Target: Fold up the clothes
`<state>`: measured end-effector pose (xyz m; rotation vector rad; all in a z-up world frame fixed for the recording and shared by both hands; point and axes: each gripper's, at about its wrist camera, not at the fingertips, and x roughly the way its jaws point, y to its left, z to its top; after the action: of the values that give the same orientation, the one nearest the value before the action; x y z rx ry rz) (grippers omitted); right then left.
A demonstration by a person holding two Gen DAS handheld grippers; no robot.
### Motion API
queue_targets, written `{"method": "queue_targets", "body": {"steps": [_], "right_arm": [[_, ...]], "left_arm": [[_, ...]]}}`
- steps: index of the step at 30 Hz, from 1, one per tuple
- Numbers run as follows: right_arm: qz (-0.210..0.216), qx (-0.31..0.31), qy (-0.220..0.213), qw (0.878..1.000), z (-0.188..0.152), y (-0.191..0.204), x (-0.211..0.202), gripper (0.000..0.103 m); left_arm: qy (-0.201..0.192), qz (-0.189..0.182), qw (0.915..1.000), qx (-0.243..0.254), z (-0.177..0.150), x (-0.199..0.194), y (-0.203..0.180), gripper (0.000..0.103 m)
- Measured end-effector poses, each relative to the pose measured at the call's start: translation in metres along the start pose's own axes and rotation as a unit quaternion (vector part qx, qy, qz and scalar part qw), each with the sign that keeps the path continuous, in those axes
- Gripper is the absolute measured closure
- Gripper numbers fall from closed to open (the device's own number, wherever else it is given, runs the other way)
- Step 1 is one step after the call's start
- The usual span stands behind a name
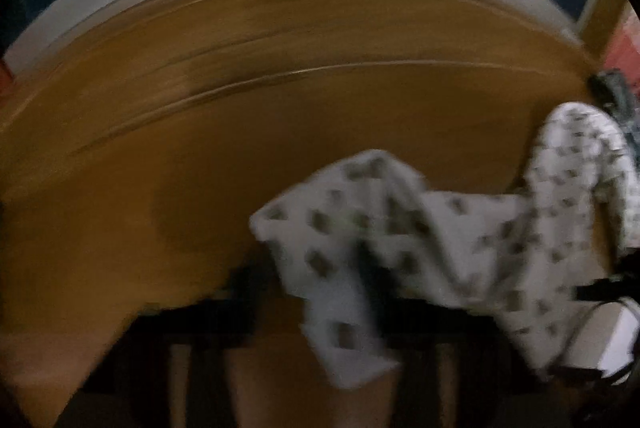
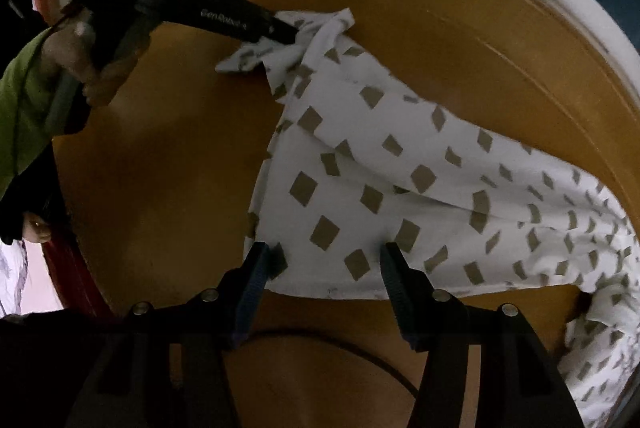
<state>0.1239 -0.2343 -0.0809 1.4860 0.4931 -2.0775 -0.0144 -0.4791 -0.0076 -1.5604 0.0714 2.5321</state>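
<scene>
At the upper left of the right view, the left tongs (image 2: 290, 33) pinched the spotted cloth (image 2: 360, 163) on the brown worktop (image 2: 160, 167); the right tongs (image 2: 322, 260) stood wide open over its near edge.

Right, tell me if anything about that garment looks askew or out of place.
The patterned garment is not flat: it lies diagonally across the wooden table, creased, its far corner bunched where the left gripper pinches it. Its right end trails over the table edge. The right gripper is open at the near hem.
</scene>
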Motion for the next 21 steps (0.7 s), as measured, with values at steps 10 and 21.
{"method": "queue_targets", "body": {"steps": [10,21], "right_arm": [[0.023,0.089,-0.033,0.995,0.009,-0.021,-0.012,0.083],[0.024,0.022,-0.039,0.999,0.023,0.011,-0.024,0.069]], "left_arm": [[-0.162,0.162,0.9711,-0.068,-0.003,-0.139,0.063,0.099],[-0.095,0.159,0.9667,-0.177,-0.171,-0.148,0.100,0.095]]}}
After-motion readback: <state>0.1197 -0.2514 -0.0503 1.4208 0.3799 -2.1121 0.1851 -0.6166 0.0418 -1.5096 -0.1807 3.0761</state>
